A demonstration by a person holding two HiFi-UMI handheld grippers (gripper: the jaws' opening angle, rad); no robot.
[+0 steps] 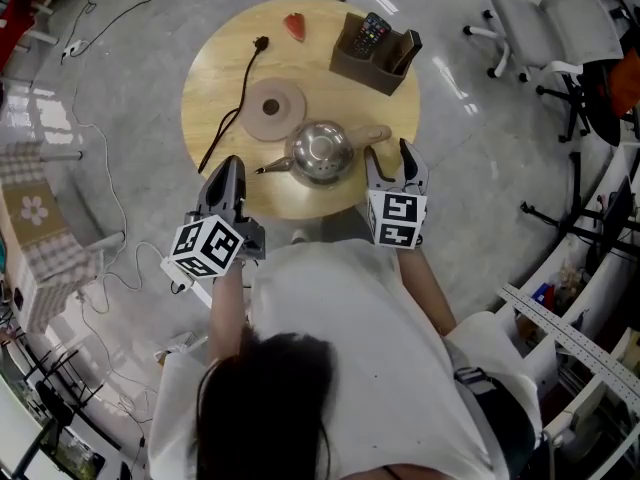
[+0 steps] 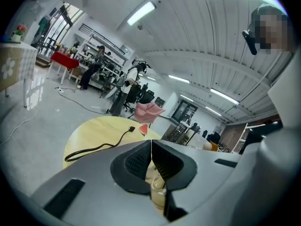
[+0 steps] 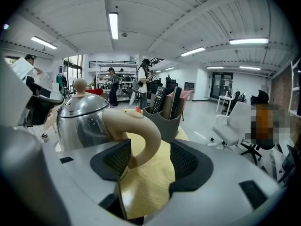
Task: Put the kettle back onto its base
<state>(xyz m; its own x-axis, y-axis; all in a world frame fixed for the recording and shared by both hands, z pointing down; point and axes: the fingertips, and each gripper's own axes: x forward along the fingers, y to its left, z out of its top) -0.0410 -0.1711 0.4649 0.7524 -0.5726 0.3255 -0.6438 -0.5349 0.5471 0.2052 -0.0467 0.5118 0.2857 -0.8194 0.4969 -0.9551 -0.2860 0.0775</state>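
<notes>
A steel kettle (image 1: 320, 151) with a beige handle (image 1: 370, 136) stands on the round wooden table (image 1: 220, 58), in front of its round beige base (image 1: 273, 106). The base is bare, with a black cord (image 1: 235, 108) running off it. My right gripper (image 1: 388, 156) is open at the kettle's right. In the right gripper view the kettle (image 3: 82, 117) is close, and its curved handle (image 3: 141, 126) lies between the open jaws of my right gripper (image 3: 150, 157), near the left pad, without being squeezed. My left gripper (image 1: 232, 163) hovers at the table's near left edge. Its jaws (image 2: 151, 142) are shut on nothing.
A dark organizer (image 1: 372, 50) holding a remote stands at the table's far right, with a red slice-shaped toy (image 1: 294, 26) to its left. The cord (image 2: 99, 147) snakes over the table's left side. Office chairs (image 1: 545, 28) stand beyond the table, and cables lie on the floor at left.
</notes>
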